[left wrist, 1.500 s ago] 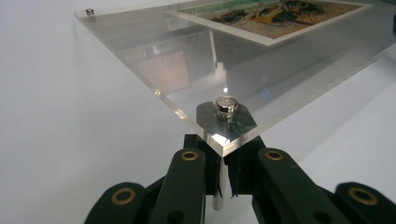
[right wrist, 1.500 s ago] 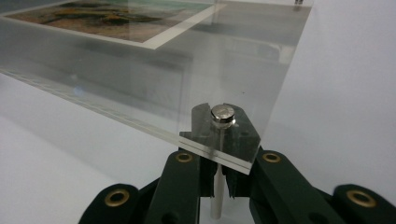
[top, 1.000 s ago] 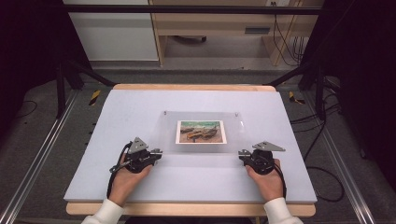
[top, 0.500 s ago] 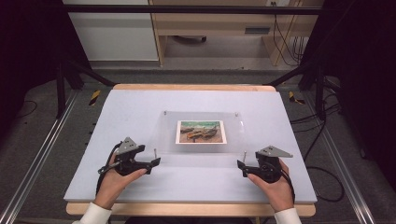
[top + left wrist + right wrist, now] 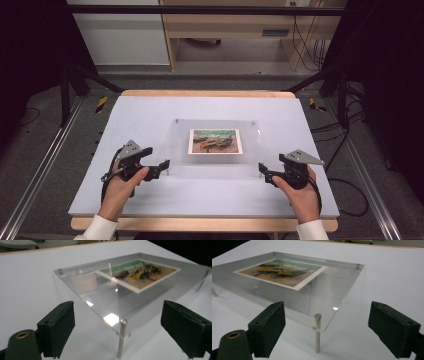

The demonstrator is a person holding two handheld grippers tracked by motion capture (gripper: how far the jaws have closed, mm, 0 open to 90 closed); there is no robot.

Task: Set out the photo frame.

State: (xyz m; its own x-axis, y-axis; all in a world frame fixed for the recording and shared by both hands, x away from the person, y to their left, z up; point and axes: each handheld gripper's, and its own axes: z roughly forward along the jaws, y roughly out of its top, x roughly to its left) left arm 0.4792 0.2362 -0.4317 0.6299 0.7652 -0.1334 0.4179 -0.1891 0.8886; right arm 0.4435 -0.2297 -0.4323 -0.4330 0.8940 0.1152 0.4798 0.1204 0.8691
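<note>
**High view: clear acrylic frame on standoffs, both grippers off it**

High view puts the acrylic frame [image 5: 215, 147] near the middle of the white worktop [image 5: 150, 115], a little closer to the near edge than the far one. It is a clear sheet with a printed picture [image 5: 215, 141] at its centre, raised on short metal posts at the corners; the left gripper view gives one near post [image 5: 121, 337], the right gripper view another [image 5: 318, 332].

Left gripper [image 5: 161, 165] sits just off the frame's near-left corner. Its jaws have just been opening and now stand wide, with that corner ahead of them and no pad touching it. Right gripper [image 5: 264, 172] sits just off the near-right corner, jaws likewise just opened and wide, nothing pressed.

Handling, judged:
- Sheet looks rigid and fairly light; no flex expected.
- Faces are glossy, so likely slippery under the pads, and they would scratch or smudge.
- Posts are thin; side load or a tilted set-down could loosen or bend one.
- Best hold: the two short side edges or near corners, one gripper each, pads above and below the sheet, clear of the print.
- Lift level, both sides together, to avoid twisting.
</note>
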